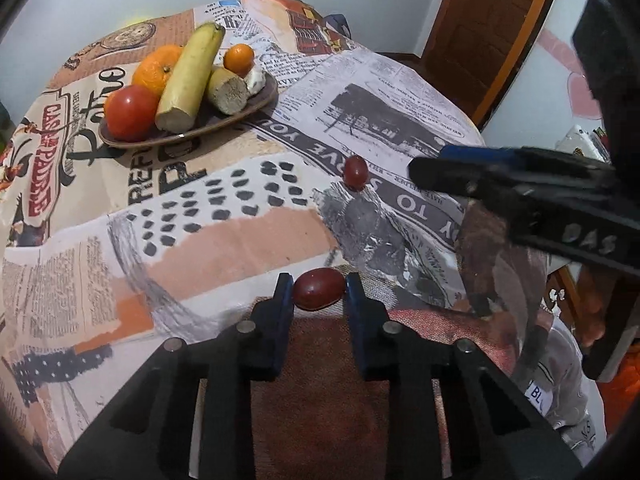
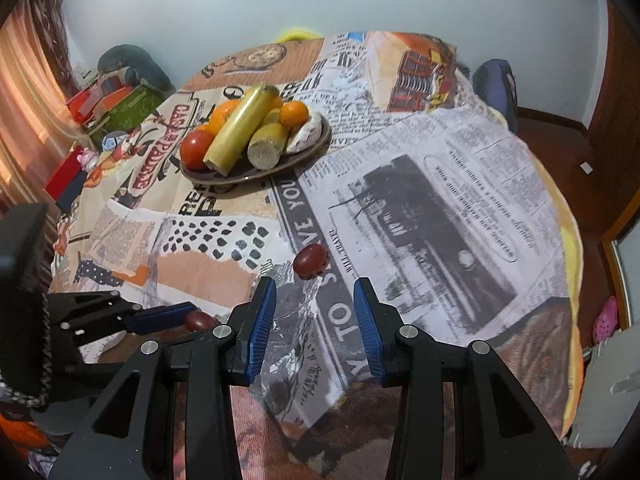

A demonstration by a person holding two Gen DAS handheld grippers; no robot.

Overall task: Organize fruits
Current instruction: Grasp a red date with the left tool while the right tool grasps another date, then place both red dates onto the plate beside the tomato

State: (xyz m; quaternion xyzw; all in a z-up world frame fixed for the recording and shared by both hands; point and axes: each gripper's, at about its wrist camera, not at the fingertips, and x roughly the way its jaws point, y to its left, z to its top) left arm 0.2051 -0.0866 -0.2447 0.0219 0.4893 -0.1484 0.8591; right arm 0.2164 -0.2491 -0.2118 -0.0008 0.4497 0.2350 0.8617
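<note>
My left gripper (image 1: 318,288) is shut on a dark red grape (image 1: 319,289), held just above the table near its front edge; the same grape shows in the right wrist view (image 2: 199,320) between the left gripper's blue pads. A second red grape (image 1: 355,171) lies loose on the newspaper-print tablecloth, also seen in the right wrist view (image 2: 310,261). My right gripper (image 2: 315,308) is open and empty, a short way in front of that loose grape. A brown oval plate (image 1: 264,102) at the back left holds a tomato (image 1: 130,112), bananas, oranges and another item.
The round table has a patterned cloth (image 2: 440,208). Boxes and clutter (image 2: 116,108) stand left of the table, a dark bag (image 2: 496,88) behind it, a wooden door (image 1: 488,20) at the right. The right gripper's body (image 1: 520,196) crosses the left wrist view.
</note>
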